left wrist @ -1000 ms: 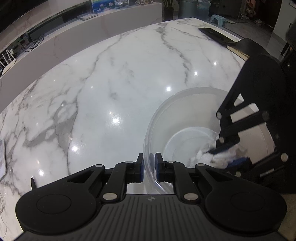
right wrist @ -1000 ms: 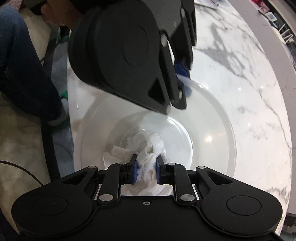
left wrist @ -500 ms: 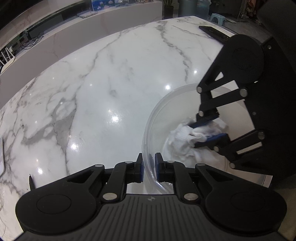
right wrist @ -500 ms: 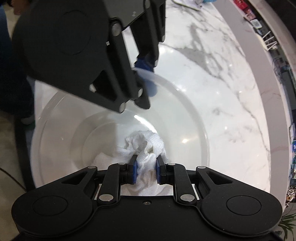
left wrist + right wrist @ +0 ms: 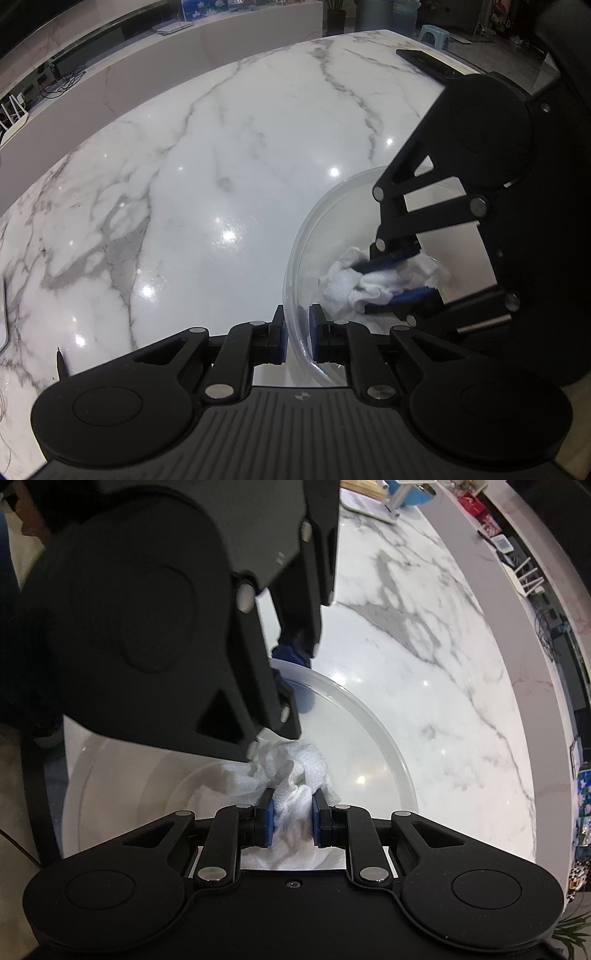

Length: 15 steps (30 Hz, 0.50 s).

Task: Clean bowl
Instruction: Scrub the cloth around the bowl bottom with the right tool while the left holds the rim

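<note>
Meanwhile, the right gripper (image 5: 291,821), its jaws nearly closed on a bunched white cloth (image 5: 291,775), had swept that cloth from the bowl's floor up toward the inner wall nearest the left gripper (image 5: 297,338). The left one stayed pinched tight on the rim of the clear bowl (image 5: 295,258), steadying it on the marble table (image 5: 207,177). Judging by that sweep, wiping was well underway, with the far wall likely still to cover.

left claw (image 5: 297,334) clamped, right claw (image 5: 292,821) clamped
</note>
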Motion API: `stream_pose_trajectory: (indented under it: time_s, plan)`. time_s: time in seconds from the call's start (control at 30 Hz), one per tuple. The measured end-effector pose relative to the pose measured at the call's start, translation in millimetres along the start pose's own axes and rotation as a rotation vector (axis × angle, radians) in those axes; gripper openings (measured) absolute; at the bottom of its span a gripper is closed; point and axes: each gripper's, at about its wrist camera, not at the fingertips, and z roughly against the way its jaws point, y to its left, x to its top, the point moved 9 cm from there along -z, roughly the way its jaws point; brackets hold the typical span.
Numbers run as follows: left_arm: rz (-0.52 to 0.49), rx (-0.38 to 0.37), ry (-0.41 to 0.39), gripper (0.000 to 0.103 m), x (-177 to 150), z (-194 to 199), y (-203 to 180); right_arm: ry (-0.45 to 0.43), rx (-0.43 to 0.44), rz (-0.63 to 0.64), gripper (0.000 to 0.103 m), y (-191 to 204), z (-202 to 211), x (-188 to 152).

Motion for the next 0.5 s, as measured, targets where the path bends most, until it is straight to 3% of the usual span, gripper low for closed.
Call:
stream_pose_trajectory:
  time_s: [0.5]
  plan:
    - [-0.005, 0.002, 0.002, 0.01, 0, 0, -1, 0.057, 0.014, 0.034, 0.017, 10, -2, -6]
